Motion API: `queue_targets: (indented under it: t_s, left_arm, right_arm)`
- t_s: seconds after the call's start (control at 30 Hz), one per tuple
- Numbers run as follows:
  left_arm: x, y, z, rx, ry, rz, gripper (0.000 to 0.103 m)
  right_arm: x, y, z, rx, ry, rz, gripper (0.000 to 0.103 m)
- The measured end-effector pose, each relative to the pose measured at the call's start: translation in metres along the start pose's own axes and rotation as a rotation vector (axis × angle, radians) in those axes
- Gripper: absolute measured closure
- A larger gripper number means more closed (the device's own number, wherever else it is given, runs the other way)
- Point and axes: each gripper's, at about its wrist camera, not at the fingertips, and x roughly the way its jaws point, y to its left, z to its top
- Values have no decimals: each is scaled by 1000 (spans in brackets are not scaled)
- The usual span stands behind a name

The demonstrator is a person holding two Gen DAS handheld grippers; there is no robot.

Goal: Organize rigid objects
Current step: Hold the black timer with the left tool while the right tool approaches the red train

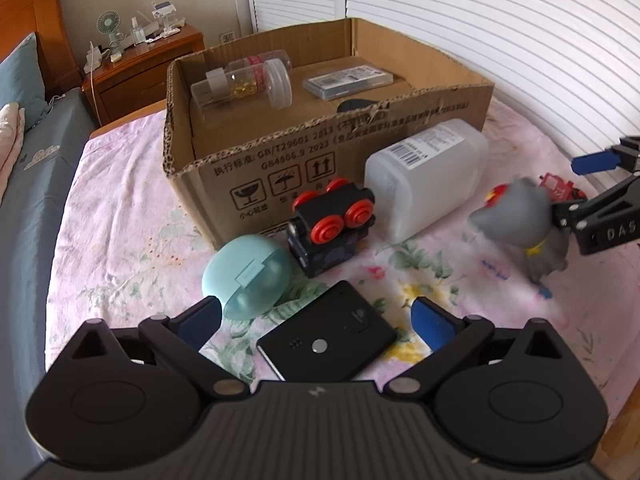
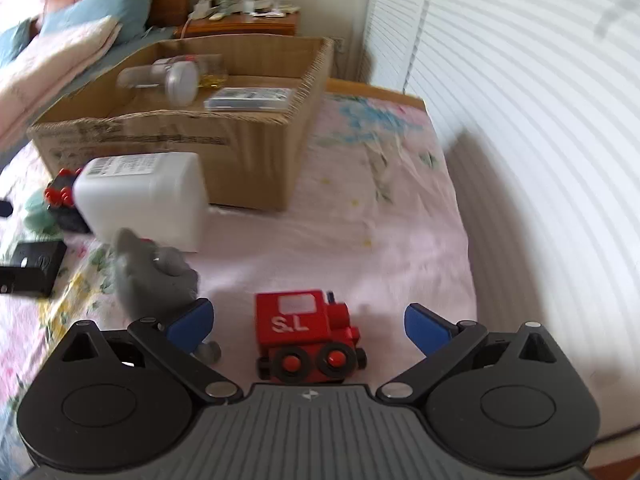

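Only the left wrist view gives the teal egg-shaped case (image 1: 249,276) clearly, lying just in front of the left gripper (image 1: 316,320), whose blue fingers stand wide apart over a flat black device (image 1: 326,340) on the pink floral sheet (image 1: 120,240). Beside the case, a black toy train (image 1: 330,226) lies with its red wheels up, against the cardboard box (image 1: 280,160). The box holds two clear jars (image 1: 244,80) and one flat clear case (image 1: 348,80). One white plastic jug (image 1: 424,176) lies on its side at the box's front. Farther right, one grey figurine (image 1: 520,220) stands near the right gripper's arm.

Only the right wrist view shows the red toy train (image 2: 308,336) fully, marked "S.L", upright between the wide-open fingers of the right gripper (image 2: 308,322), untouched. The figurine (image 2: 152,276) is just beside its left finger.
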Motion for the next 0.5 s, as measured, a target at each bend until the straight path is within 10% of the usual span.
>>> queue_targets:
  t_s: [0.5]
  left_arm:
    - [5, -1, 1, -5, 17, 2, 3]
  right_arm:
    - [-6, -40, -14, 55, 27, 24, 0]
